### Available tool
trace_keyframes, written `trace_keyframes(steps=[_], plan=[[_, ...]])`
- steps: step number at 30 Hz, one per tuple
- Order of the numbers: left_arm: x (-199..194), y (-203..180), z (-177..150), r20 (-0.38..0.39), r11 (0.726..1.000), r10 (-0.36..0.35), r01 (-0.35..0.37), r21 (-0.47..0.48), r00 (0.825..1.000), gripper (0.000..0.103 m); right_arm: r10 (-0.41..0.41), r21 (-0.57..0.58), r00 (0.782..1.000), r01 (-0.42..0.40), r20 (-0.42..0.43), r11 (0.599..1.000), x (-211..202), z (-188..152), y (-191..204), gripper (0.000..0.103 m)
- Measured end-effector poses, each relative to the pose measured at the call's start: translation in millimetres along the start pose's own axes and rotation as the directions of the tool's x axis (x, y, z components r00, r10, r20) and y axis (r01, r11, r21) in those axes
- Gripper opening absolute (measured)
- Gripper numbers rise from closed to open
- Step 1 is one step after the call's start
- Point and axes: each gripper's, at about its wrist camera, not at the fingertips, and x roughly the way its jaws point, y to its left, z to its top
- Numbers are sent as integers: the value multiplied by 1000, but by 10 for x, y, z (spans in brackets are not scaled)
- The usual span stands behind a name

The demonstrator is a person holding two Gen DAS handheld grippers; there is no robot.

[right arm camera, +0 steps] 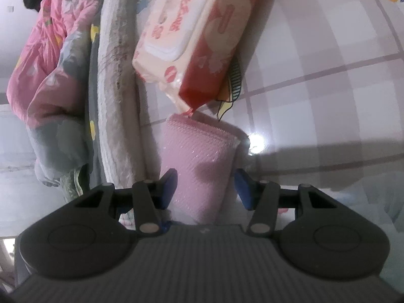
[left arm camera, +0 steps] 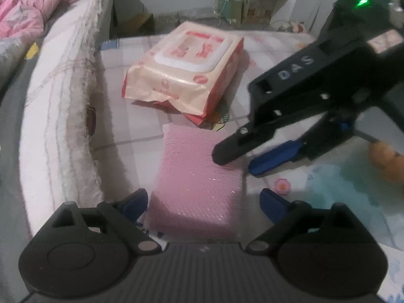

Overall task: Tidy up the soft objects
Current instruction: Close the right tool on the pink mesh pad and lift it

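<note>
The left claw (left arm camera: pixel 204 203) was held spread wide, its blue pads to either side of the near end of a folded pink cloth (left arm camera: pixel 199 179) without pressing on it. The right claw (right arm camera: pixel 205 185) was seen part-open around the same cloth (right arm camera: pixel 202 166); one pad lay against the cloth's edge, the other stood just clear, so nothing was pinched. In the left view the right claw (left arm camera: pixel 236 160) was reached in from the right, its tips at the cloth's far right edge.

The cloth was laid flat on a checked mat (left arm camera: pixel 277 50) on the floor, its far end touching a pack of wet wipes (left arm camera: pixel 186 68), whose print was too blurred to be read. The near end of the cloth was cut off behind the claw bodies. An orange thing (left arm camera: pixel 386 161) at the right edge was smeared and could not be made out.

A frayed white mattress edge (left arm camera: pixel 68 96) was seen beside the mat, with a pink quilt (left arm camera: pixel 27 12) heaped on it. Boxes (left arm camera: pixel 237 5) were stacked against the far wall.
</note>
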Motion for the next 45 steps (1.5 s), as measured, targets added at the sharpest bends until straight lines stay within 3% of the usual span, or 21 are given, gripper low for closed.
trace_keyframes(steps=[4,11,15,18,24,36,45], plan=[[167,104,50,-53,999,-12,9,-53,999,96,14,8,1000,-14,-8,1000,57,43,-53,50],[214,84,100,-58,997,-26,22,-73,998,95,39,-32,999,-39,-11,999,104,27,-9,49],[217,49,92,-47,997,19,-23,-80,999,84,22,-69,1000,-22,0,997,106,-14,60,46],[170,81,86,-48,993,6,-11,-115,999,83,7,-72,1000,-7,8,997,111,-18,77,39],[-66,88,60,0,989,25,-25,-149,1000,83,30,-111,999,-27,33,993,-22,-100,221,36],[-1079,-296,165,170,989,81,-58,-139,982,81,129,-235,982,-95,135,967,-949,-425,664,36],[-1675,-1047,188,267,996,53,-30,-87,962,81,206,-263,950,-142,234,954,-1969,-878,396,36]])
